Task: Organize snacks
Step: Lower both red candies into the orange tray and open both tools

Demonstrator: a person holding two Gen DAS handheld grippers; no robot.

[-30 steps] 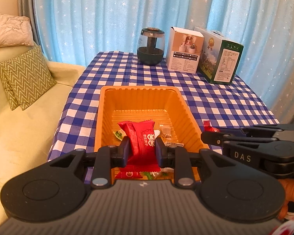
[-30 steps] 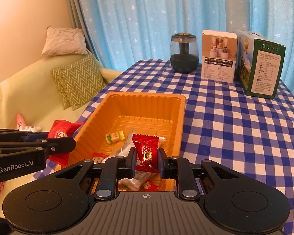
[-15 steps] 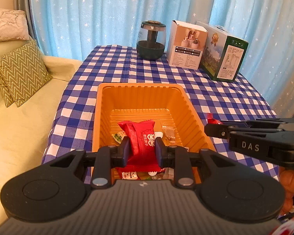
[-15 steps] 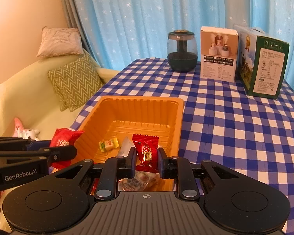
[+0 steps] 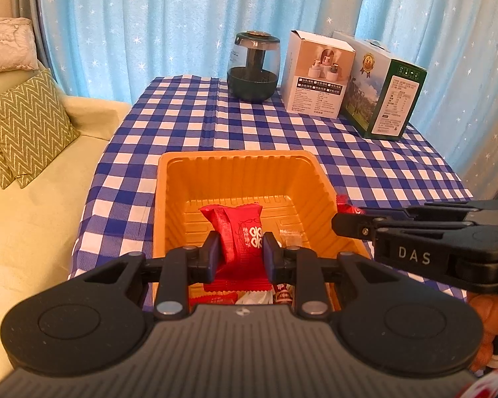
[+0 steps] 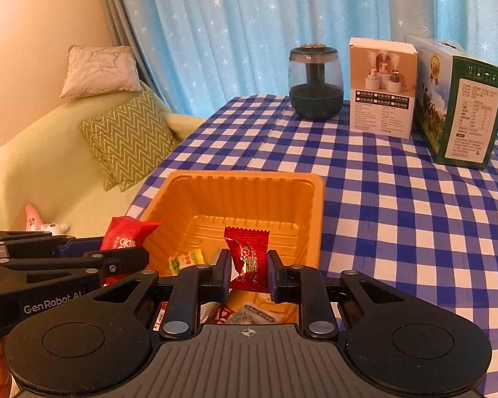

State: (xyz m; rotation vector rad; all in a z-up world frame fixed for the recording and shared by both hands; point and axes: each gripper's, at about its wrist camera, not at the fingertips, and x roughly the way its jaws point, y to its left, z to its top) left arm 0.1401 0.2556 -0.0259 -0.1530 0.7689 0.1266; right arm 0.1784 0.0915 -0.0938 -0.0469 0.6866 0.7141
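Observation:
An orange plastic tray (image 5: 169, 199) (image 6: 315, 205) sits on the blue checked tablecloth and holds several small wrapped snacks. My left gripper (image 5: 240, 253) is shut on a red snack packet (image 5: 239, 232) and holds it above the tray's near end. My right gripper (image 6: 249, 270) is shut on a smaller red candy packet (image 6: 249, 258), also above the tray's near end. The right gripper shows from the side in the left wrist view (image 5: 342, 224). The left gripper (image 6: 139, 258) with its red packet (image 6: 126, 232) shows in the right wrist view.
A dark glass jar (image 5: 252, 66), a white box (image 5: 317, 73) and a green box (image 5: 381, 93) stand at the table's far edge. A pale green sofa (image 5: 33, 215) with cushions (image 5: 20, 126) lies to the left of the table.
Both grippers have risen and drawn back with their packets still held; the tray looks smaller and farther below in both views.

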